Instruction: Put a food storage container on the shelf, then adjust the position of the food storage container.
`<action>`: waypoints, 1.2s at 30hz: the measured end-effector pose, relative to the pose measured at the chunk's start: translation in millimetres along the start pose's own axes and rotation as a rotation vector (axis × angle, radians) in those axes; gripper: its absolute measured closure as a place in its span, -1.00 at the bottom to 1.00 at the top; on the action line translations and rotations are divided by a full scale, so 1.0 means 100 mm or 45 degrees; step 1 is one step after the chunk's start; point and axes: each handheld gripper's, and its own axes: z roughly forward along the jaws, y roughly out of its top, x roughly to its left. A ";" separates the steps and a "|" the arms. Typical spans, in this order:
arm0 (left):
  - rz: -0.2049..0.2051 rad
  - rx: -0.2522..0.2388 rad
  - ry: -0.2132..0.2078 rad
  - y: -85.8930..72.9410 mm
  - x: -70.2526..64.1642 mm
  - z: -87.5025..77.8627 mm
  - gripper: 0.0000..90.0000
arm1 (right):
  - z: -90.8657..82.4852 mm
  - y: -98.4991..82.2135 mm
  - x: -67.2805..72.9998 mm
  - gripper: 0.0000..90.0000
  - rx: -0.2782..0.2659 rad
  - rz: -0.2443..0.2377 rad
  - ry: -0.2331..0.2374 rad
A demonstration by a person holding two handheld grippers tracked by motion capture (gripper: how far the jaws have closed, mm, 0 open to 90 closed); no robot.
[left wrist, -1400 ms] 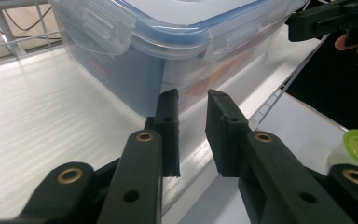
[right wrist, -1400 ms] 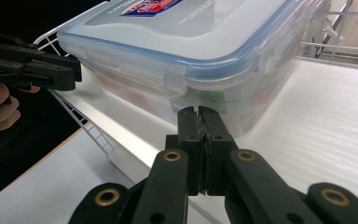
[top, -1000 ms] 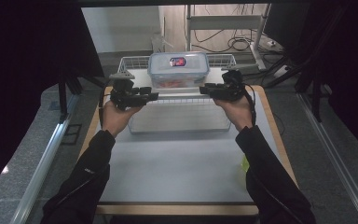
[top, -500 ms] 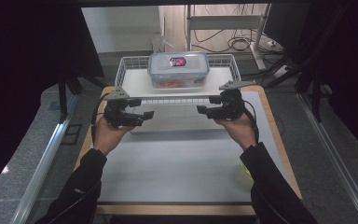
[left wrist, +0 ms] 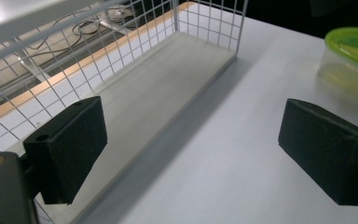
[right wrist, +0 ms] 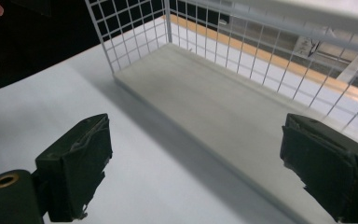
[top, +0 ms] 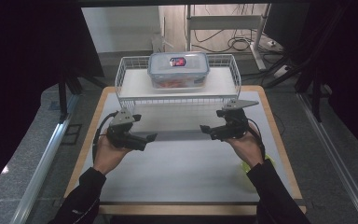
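A clear lidded food box (top: 178, 70) with red contents stands on the top shelf of a white wire rack (top: 129, 74). Both grippers hover in front of the rack over the white table (top: 177, 168), tips pointing at each other. My left gripper (top: 150, 136) (left wrist: 191, 149) is open with nothing between its pads. My right gripper (top: 206, 129) (right wrist: 196, 168) is also open and holds nothing. The jaws of both have just been opening. Each gripper view looks across the rack's bare lower board (left wrist: 168, 88) (right wrist: 223, 107).
A small clear tub with a green lid (top: 256, 164) (left wrist: 352, 53) sits on the table by the right forearm. The table has a wooden rim (top: 279, 140). Cables and a metal stand (top: 223, 28) lie on the floor behind the rack.
Both hands have come down and back from beside the box on the top shelf to in front of the rack. Both pairs of jaws have spread wider. The box has stayed put.
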 end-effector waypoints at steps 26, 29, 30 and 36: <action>0.034 0.107 -0.004 -0.87 -0.45 -0.01 -1.00 | -0.18 -0.80 0.24 -0.86 0.163 -0.007 -0.048; 0.007 0.106 -0.009 -0.89 -0.44 -0.03 -1.00 | -0.20 -0.84 0.23 -0.95 0.189 0.012 -0.075; 0.005 0.103 -0.006 -0.89 -0.44 -0.03 -1.00 | -0.21 -0.85 0.22 -0.96 0.189 0.019 -0.077; -0.005 0.094 0.004 -0.91 -0.43 -0.04 -0.99 | -0.30 -0.90 0.17 -0.83 0.195 0.061 -0.115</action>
